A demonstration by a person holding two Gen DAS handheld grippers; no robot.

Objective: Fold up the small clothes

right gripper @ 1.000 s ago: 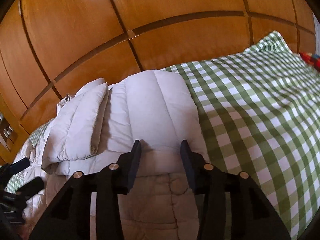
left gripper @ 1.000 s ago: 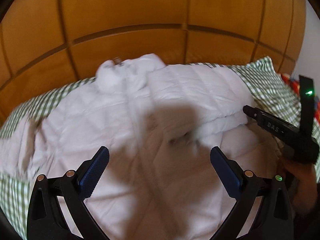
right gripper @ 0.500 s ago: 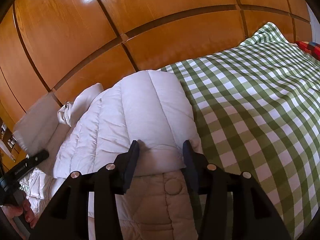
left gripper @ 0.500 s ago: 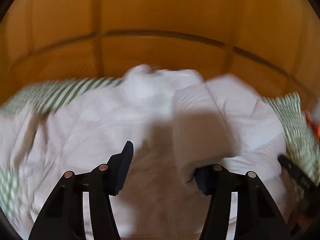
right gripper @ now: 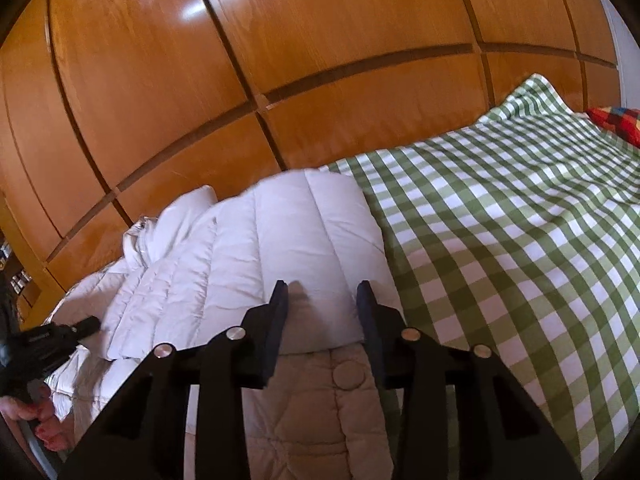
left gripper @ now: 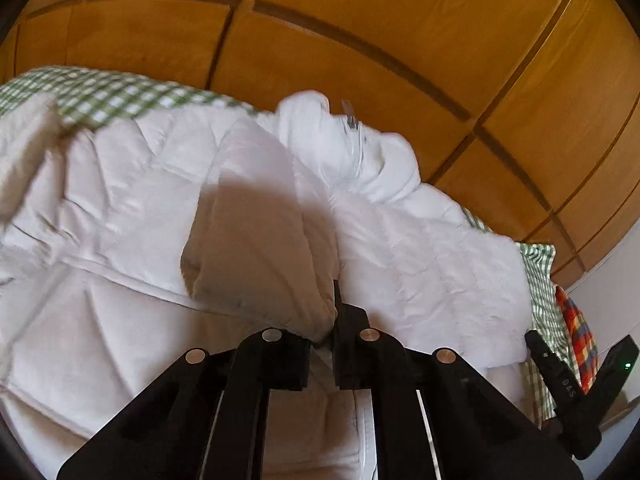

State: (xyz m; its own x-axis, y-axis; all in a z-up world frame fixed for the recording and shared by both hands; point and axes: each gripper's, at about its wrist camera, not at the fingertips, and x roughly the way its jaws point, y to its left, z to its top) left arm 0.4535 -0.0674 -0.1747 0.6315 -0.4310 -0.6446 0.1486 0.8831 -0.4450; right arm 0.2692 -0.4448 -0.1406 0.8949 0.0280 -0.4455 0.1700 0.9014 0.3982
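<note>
White jacket [left gripper: 420,248] sleeve [left gripper: 256,248] now pinched by left gripper [left gripper: 322,344]; right gripper [right gripper: 322,300] stays spread.

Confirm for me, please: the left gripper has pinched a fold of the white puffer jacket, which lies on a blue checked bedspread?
Not quite: the bedspread is green checked, as the right wrist view shows. The left gripper is indeed shut on a fold of the white puffer jacket.

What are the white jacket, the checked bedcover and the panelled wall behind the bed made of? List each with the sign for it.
White jacket: likely a matte synthetic shell with puffy filling; stitched channels bulge between seams, and it bunches where the left gripper pinches it.
Checked bedcover: seemingly woven cotton-like cloth, matte; the green-white check drapes in soft ripples.
Panelled wall: apparently varnished wood or veneer; visible grain and glossy light reflections.
</note>
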